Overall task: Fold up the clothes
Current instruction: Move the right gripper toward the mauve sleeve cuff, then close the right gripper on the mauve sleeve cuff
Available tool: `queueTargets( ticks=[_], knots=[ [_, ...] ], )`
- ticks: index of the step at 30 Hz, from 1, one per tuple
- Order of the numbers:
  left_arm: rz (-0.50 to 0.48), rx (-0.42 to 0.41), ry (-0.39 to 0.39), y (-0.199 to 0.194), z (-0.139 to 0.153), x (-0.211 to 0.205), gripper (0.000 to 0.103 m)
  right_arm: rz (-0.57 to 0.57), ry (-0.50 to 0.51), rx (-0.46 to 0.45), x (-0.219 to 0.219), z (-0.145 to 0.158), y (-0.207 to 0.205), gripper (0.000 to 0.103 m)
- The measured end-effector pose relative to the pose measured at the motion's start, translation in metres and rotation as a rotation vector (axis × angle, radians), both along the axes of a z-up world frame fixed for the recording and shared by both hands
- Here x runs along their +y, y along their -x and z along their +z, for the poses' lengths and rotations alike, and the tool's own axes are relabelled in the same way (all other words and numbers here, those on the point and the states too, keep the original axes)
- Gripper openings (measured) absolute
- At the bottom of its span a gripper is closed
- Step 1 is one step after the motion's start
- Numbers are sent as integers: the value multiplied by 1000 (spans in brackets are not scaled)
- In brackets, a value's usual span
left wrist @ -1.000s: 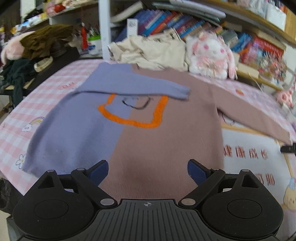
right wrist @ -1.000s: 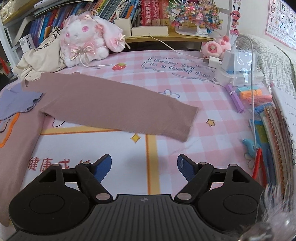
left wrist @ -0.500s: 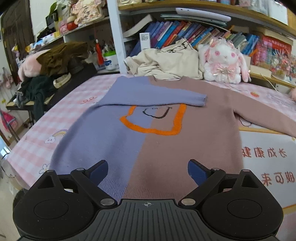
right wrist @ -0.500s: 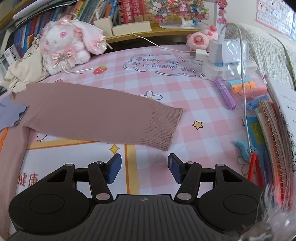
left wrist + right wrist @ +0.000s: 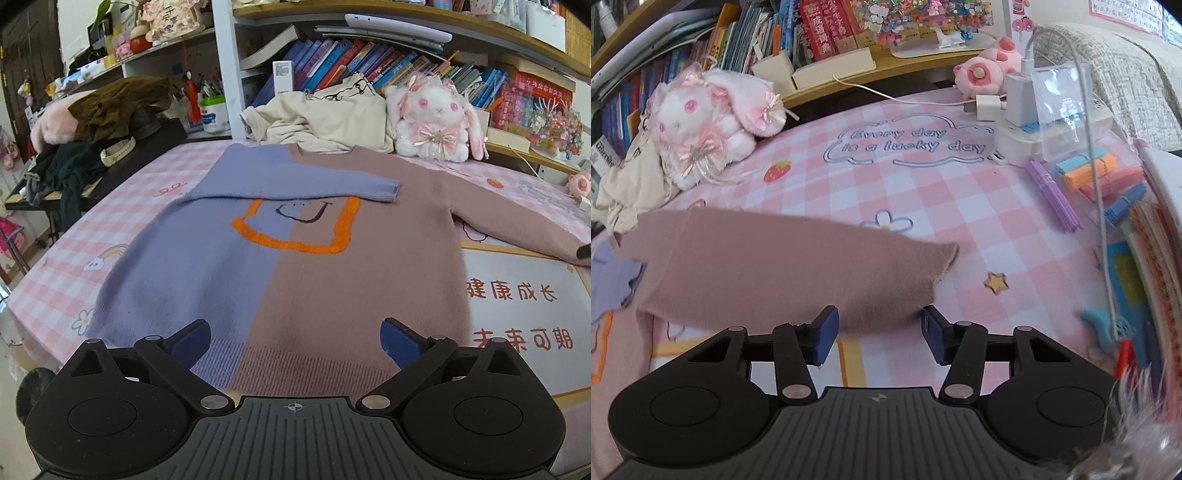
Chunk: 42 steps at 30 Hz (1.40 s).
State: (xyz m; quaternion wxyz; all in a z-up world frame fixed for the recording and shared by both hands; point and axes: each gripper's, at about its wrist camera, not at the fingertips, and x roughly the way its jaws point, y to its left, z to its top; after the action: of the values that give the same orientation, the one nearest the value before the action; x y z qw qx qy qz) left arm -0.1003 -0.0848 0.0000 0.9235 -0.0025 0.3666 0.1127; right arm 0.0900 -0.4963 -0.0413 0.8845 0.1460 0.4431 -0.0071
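A lilac and dusty-pink sweater (image 5: 280, 258) with an orange outline on the chest lies flat on the pink checked table. Its lilac sleeve (image 5: 295, 184) is folded across the chest. Its pink sleeve (image 5: 783, 266) lies stretched out to the right. My left gripper (image 5: 295, 338) is open and empty, just above the sweater's hem. My right gripper (image 5: 879, 328) is open, with its fingers either side of the pink sleeve's cuff end (image 5: 886, 317); the jaws do not pinch it.
A cream garment pile (image 5: 325, 118) and a white plush rabbit (image 5: 436, 122) sit behind the sweater. Chargers and a cable (image 5: 1027, 110), paper strips (image 5: 1086, 173) and notebooks (image 5: 1145, 251) lie to the right. Dark clothes (image 5: 74, 162) are piled at the left.
My right gripper has moved forward to the pink cuff and its jaws have narrowed around it. My left gripper has pulled back toward the hem, still open.
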Motion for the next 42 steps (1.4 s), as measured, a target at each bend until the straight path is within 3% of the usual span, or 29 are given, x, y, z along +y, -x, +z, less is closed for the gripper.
queueTargets(
  ticks=[7,14,18,21,25,33,42],
  knots=[
    [12,2,-8,2,2,3,100,-13,-101,13,9,0,-21,49],
    [22,-1,4,-3,1,6,100,51,-217,35,22,-1,-20,49],
    [-2,2,-4,-6,1,2,100,73,-201,32,28,1,-20,49],
    [-24,3,-18,-8,1,-2,100,20,-141,27,16,3,-23,44],
    [-24,1,-16,-9,1,0,100,-26,-166,52,-7,2,-25,35],
    [-23,12,9,-17,-1,1,100,-13,-146,76,-16,4,-25,8],
    [-83,27,-13,-19,-3,-5,100,44,-95,44,-1,21,-30,6]
  ],
)
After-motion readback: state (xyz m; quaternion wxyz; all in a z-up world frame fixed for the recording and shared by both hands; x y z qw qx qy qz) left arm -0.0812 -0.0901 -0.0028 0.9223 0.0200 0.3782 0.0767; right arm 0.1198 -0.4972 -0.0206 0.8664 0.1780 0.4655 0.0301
